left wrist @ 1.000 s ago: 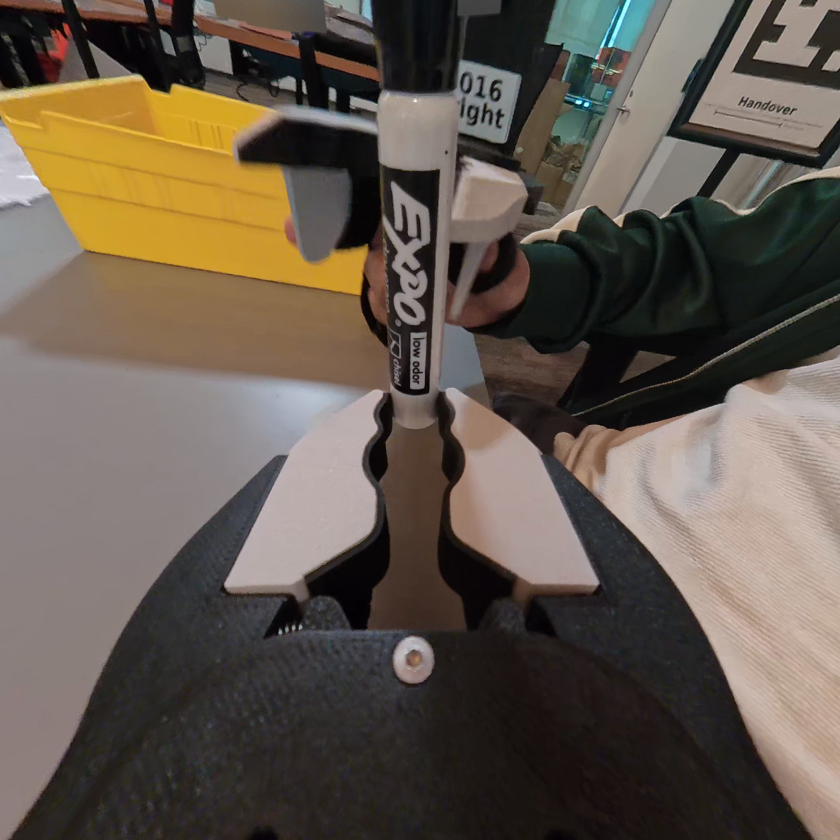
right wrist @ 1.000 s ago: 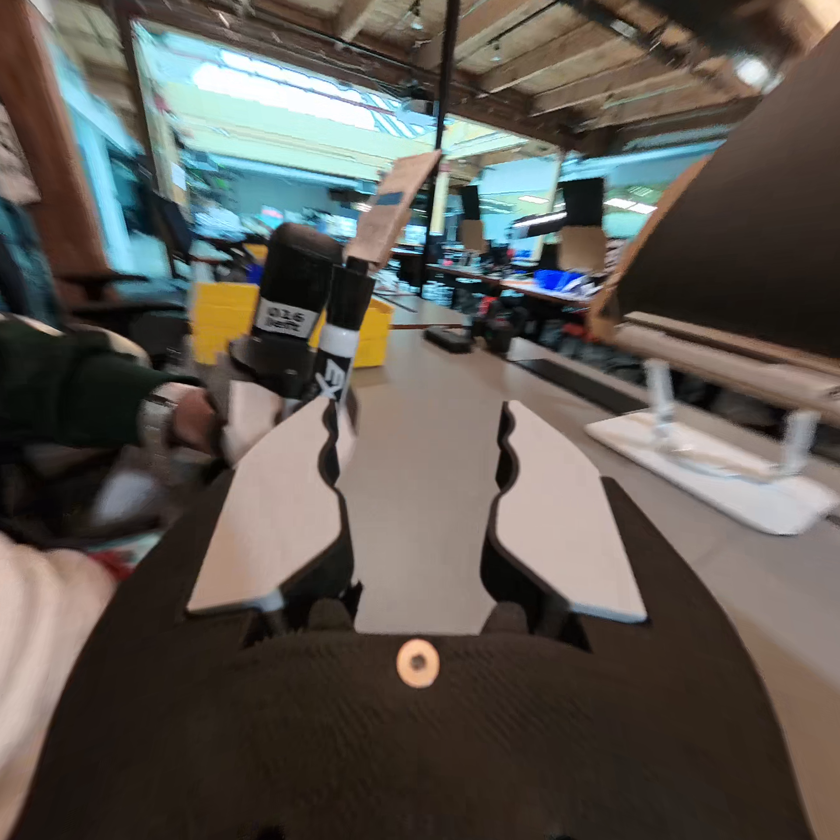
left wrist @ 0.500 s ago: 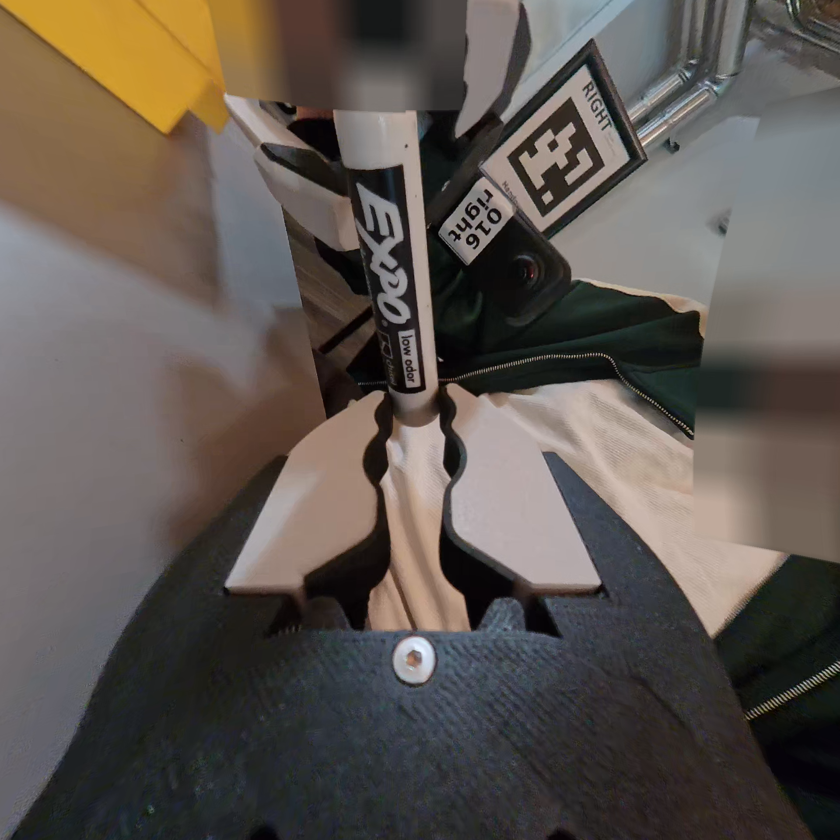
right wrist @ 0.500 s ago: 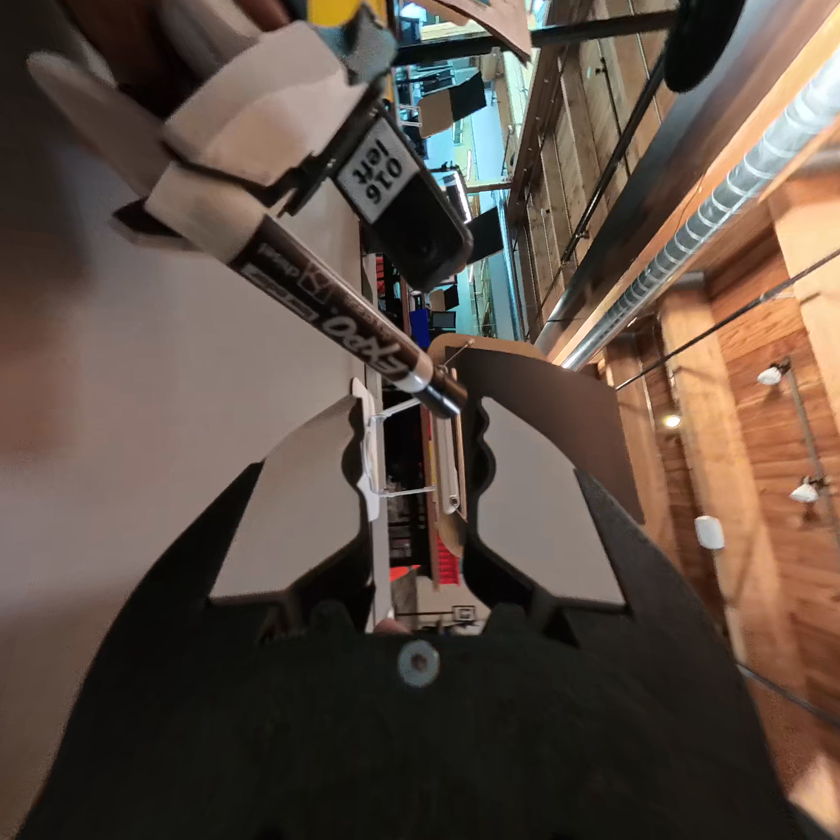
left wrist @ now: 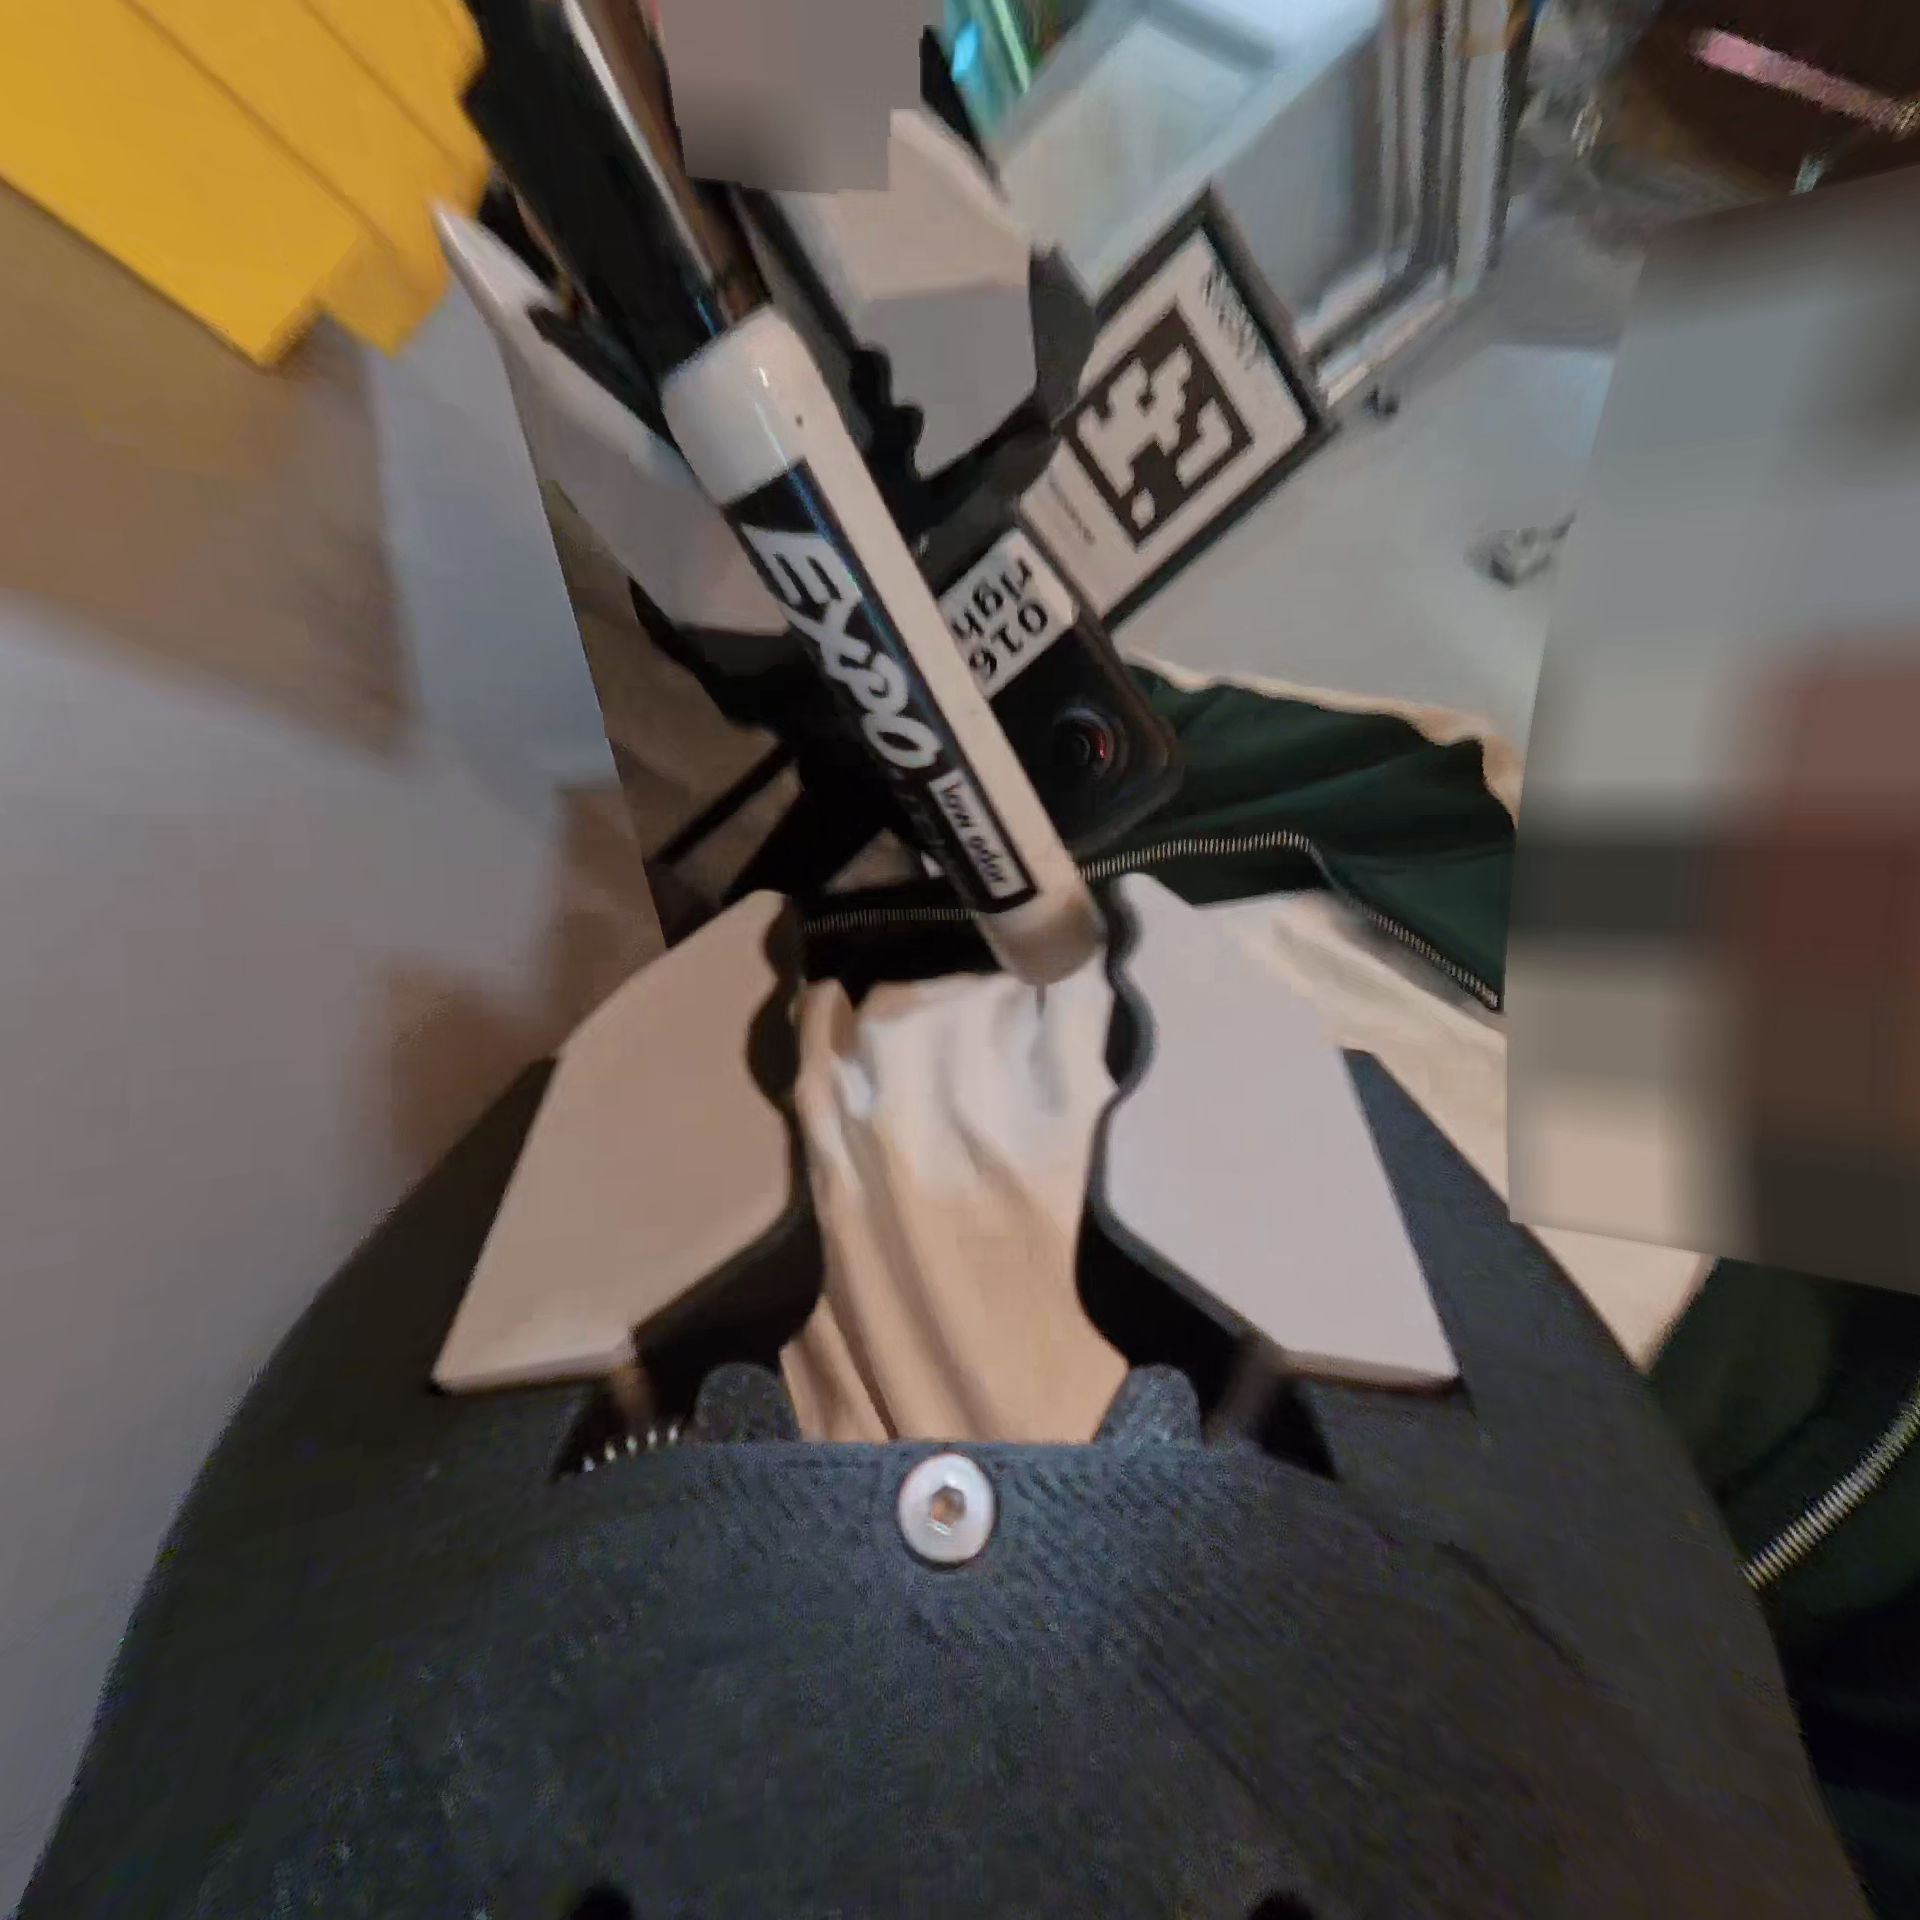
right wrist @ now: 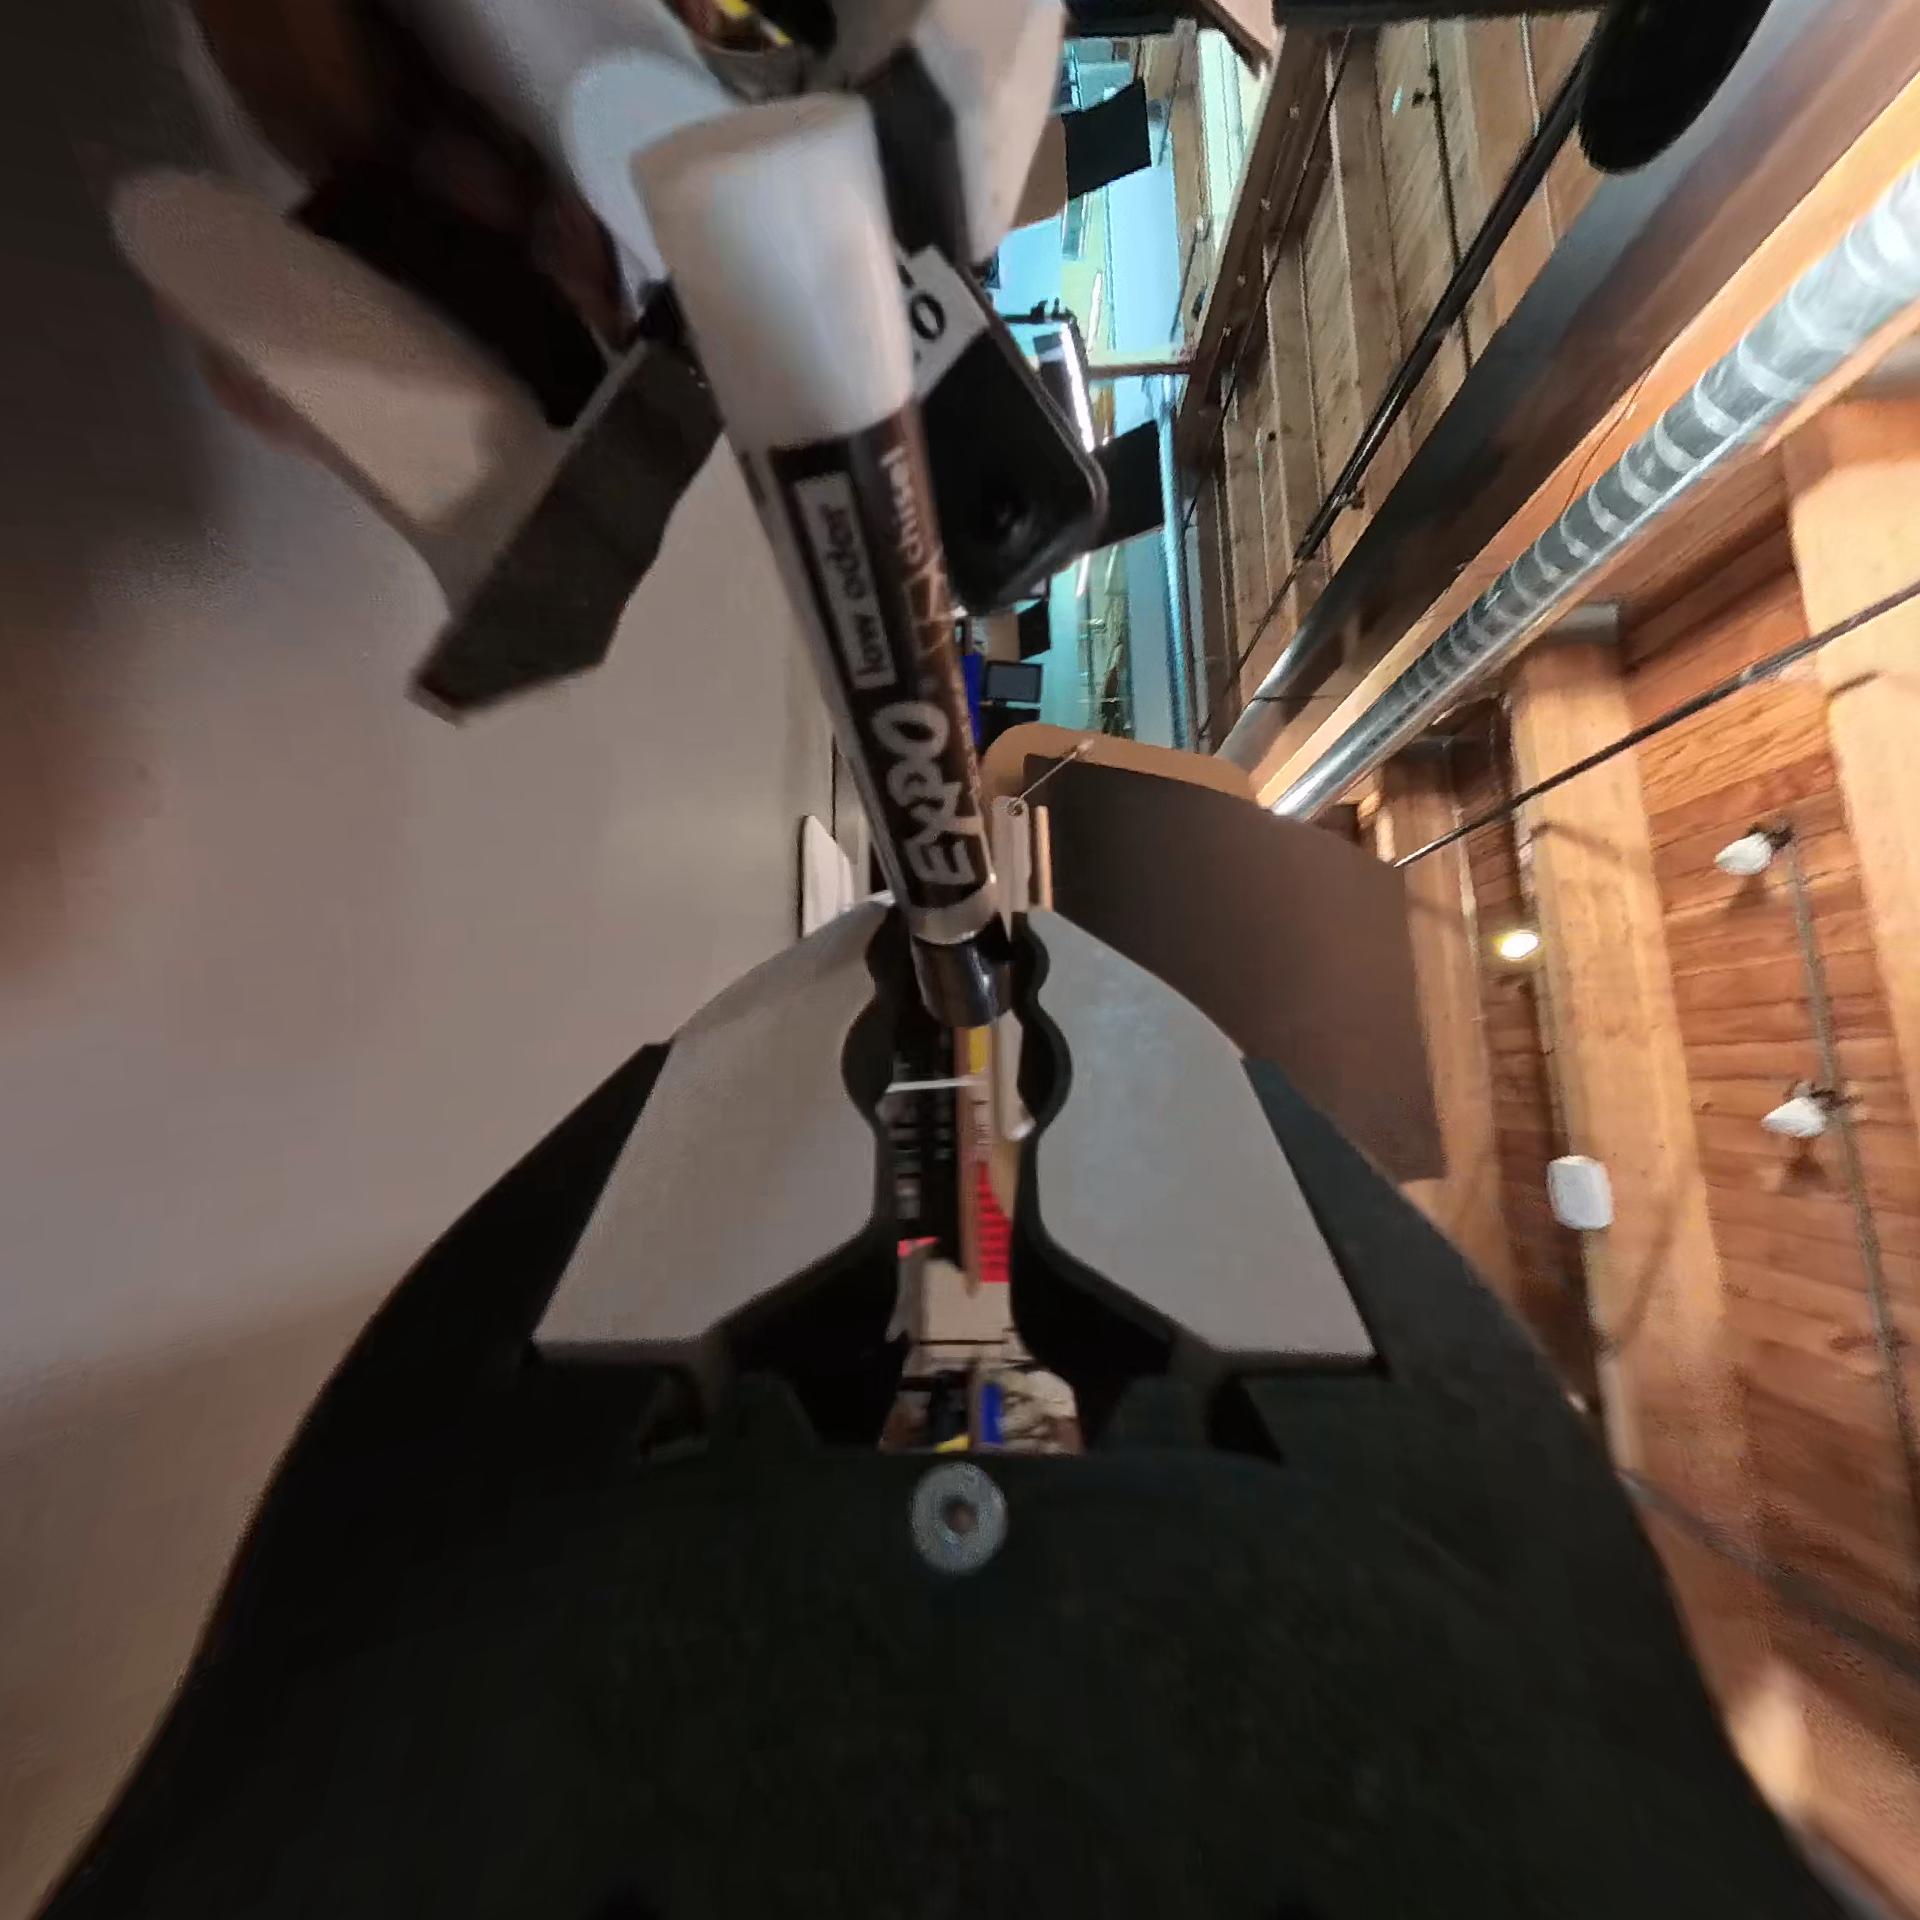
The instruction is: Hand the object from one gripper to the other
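The pale table lay bare at left. The right hand-held gripper clamped the marker cap; the left hand-held gripper stood apart, barrel end against its right finger.

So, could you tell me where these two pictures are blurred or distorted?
Left wrist view: the marker is slightly smeared, the yellow bin and table soft; mosaic patches sit top and right. Right wrist view: the marker's white end and the left gripper blur near the lens; wide-angle bending curves the edges.
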Demonstrator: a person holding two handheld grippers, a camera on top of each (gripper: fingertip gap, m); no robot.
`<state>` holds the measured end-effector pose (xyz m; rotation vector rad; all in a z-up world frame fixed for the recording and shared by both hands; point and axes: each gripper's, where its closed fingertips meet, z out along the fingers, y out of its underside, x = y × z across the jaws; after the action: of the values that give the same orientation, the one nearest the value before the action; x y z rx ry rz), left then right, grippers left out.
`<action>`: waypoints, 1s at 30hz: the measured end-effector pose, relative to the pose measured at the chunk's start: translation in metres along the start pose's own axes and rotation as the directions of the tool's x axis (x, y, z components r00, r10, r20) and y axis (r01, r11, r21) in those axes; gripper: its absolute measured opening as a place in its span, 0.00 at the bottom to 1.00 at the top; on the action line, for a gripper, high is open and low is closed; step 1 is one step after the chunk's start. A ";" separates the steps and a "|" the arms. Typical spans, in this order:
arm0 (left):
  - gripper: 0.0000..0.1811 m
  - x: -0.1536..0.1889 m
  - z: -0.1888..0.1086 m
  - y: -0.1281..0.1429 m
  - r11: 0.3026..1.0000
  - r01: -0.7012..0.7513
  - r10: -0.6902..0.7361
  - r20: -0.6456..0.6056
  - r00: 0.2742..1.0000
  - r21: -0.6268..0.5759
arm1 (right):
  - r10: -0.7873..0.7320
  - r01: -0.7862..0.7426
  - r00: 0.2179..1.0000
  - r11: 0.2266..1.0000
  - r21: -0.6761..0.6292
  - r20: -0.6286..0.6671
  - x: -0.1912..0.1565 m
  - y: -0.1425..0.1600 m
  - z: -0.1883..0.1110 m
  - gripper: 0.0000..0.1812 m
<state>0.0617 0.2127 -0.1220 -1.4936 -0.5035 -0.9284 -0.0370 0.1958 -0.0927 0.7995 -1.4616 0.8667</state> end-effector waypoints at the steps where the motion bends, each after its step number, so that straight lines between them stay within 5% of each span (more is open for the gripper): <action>1: 0.25 0.001 -0.003 -0.009 0.998 -0.019 0.019 -0.001 1.000 0.059 | 0.064 -0.064 0.998 0.998 -0.007 0.008 0.002 0.004 0.000 0.11; 5: 0.41 0.009 -0.031 -0.047 0.934 -0.205 0.186 0.093 0.978 0.292 | 0.407 -0.407 0.910 0.913 -0.013 0.085 0.000 0.011 0.003 0.10; 10: 0.42 0.030 -0.064 -0.075 0.760 -0.510 0.408 0.315 0.857 0.402 | 0.743 -0.767 0.631 0.640 0.041 0.224 0.004 -0.011 0.007 0.10; 16: 0.33 0.034 -0.057 -0.075 0.667 -0.693 0.541 0.463 0.702 0.272 | 0.852 -0.964 0.213 0.263 -0.039 0.478 -0.008 -0.057 0.010 0.10; 20: 0.26 0.033 -0.045 -0.068 0.651 -0.737 0.599 0.475 0.645 0.180 | 0.828 -0.989 -0.005 0.079 -0.124 0.561 -0.010 -0.075 0.008 0.10; 24: 0.10 0.032 -0.039 -0.060 0.663 -0.738 0.628 0.441 0.641 0.128 | 0.823 -0.984 -0.054 0.053 -0.172 0.565 -0.017 -0.076 0.008 0.10; 28: 0.10 0.028 -0.039 -0.061 0.669 -0.735 0.618 0.467 0.633 0.111 | 0.828 -0.987 -0.047 0.048 -0.155 0.558 -0.017 -0.070 0.010 0.11; 30: 0.10 0.026 -0.042 -0.062 0.671 -0.732 0.611 0.476 0.633 0.113 | 0.846 -0.989 -0.042 0.042 -0.144 0.532 -0.018 -0.062 0.013 0.22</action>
<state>0.0184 0.1767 -0.0659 -1.4208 -0.2951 0.0783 0.0120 0.1542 -0.1071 -0.0496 -2.4535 2.1426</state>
